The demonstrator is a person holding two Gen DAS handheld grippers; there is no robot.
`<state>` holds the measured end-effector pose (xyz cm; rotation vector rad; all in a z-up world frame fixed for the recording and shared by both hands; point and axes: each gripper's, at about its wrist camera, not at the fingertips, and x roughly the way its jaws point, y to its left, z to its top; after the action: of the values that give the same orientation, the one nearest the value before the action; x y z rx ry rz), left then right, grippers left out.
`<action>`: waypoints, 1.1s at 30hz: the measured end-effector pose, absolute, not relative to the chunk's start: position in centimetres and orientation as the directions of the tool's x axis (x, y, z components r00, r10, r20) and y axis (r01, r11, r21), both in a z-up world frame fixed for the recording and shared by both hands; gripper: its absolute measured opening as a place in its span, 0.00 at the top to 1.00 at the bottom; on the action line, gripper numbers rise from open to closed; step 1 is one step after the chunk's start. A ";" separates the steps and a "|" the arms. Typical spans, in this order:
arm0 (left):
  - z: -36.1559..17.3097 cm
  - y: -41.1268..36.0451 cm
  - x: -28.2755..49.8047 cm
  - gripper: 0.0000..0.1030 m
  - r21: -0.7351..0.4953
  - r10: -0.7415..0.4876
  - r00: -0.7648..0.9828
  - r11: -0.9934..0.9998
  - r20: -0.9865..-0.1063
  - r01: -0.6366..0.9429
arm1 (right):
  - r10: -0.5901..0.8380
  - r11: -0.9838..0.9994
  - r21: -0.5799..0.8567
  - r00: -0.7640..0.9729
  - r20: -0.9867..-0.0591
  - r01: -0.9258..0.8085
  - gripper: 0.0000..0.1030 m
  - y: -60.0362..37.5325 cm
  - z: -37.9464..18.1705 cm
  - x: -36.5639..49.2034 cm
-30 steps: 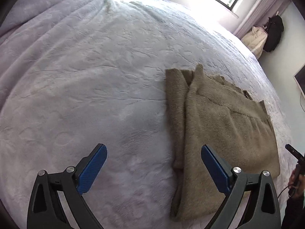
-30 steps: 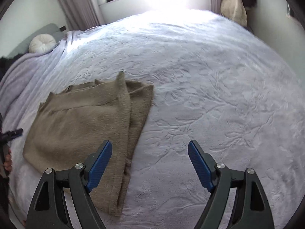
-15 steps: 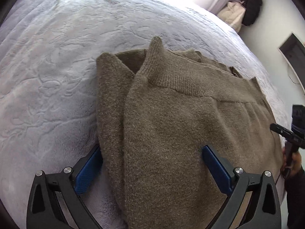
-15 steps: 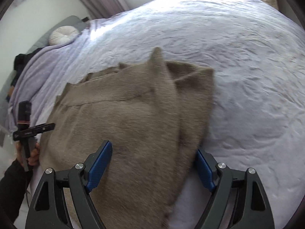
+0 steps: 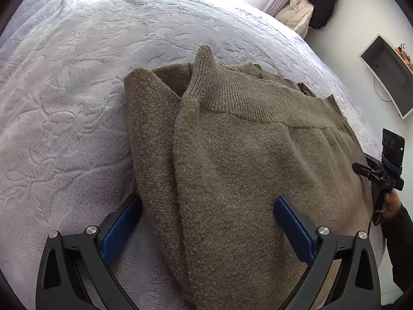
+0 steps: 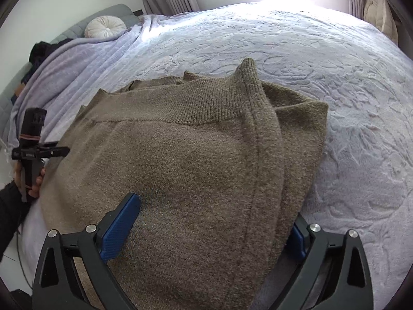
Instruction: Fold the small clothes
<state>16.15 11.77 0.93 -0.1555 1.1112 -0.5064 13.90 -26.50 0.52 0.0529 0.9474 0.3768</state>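
Both hand-held grippers, left (image 5: 207, 221) and right (image 6: 215, 228), moved closer, jaws apart, straddling the sweater (image 5: 245, 168).

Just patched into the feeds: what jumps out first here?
A brown knit sweater, partly folded, fills the middle of both views, lying on a pale embossed blanket. Both grippers sit open with the fabric between their blue pads: the left gripper straddles the sweater's left folded edge, the right gripper its right edge. Bright window glare washes out the blanket's far side.
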 end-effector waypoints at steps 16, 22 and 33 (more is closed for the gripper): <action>8.5 10.4 13.7 0.78 -0.377 -0.471 0.355 0.875 -0.808 0.302 | 0.449 0.891 0.404 0.525 -0.722 -0.206 0.76 -26.6 7.8 12.1; 12.3 11.0 9.6 0.78 -0.404 -0.503 0.334 0.855 -0.797 0.324 | 0.428 0.903 0.362 0.522 -0.738 -0.229 0.76 -25.2 12.5 8.0; 9.9 11.9 -2.7 0.78 -0.477 -0.560 0.238 0.815 -0.794 0.329 | 0.450 0.893 0.383 0.461 -0.765 -0.237 0.75 -27.4 11.1 -5.0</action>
<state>-2.66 11.93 9.89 -0.2281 1.1833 -0.6162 -4.99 -27.43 11.10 0.2353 1.0082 0.4271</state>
